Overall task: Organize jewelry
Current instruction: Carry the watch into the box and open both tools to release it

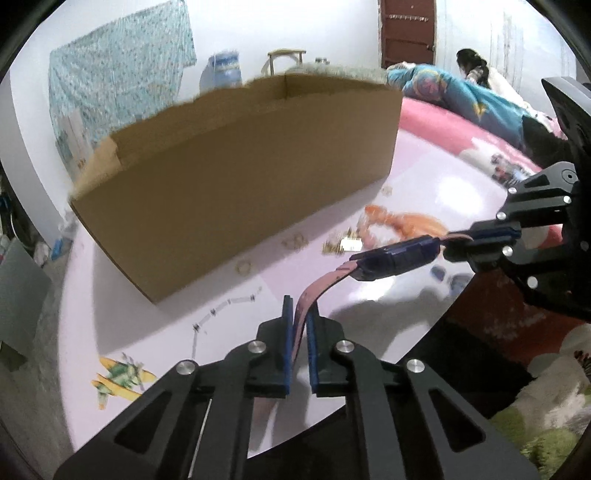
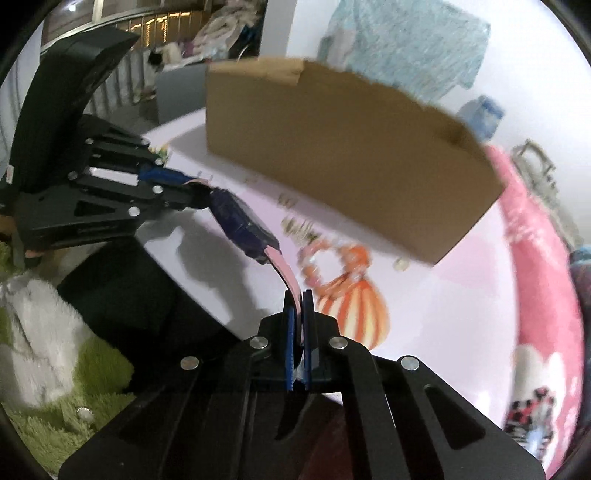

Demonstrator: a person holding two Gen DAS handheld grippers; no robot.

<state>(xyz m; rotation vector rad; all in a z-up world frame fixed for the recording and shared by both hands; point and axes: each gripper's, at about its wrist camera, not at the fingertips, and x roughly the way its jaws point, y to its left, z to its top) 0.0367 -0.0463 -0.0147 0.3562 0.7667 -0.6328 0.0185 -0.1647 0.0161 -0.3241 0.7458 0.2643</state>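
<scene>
Bed [image 1: 424, 177] serves as the work surface: pale pink sheet printed with cartoon planes and an orange-striped balloon, hot-pink border along its far edge. A long open cardboard box [image 1: 236, 177] stands on the sheet toward the far side. Along the box's near wall, loose jewelry [image 1: 343, 245] lies scattered: small gold rings, gold pieces, a thin silver chain [image 1: 221, 308] nearer the bed's front edge.

A watch [image 1: 391, 258], dark blue body with a pink strap, hangs in the air above the sheet near the front edge, stretched between both claws. Left claw [image 1: 301, 325] is clamped tight on one strap end; right claw [image 2: 300, 314] is pinched onto the other end.

Room: white walls, a patterned teal cloth [image 1: 122, 74] hung behind the box, dark red door [image 1: 406, 33] at the back. A person [image 1: 476, 70] lies at the bed's far corner beside a blue quilt [image 1: 454, 96]. Green shaggy rug [image 2: 62, 398] on the floor below the front edge.
</scene>
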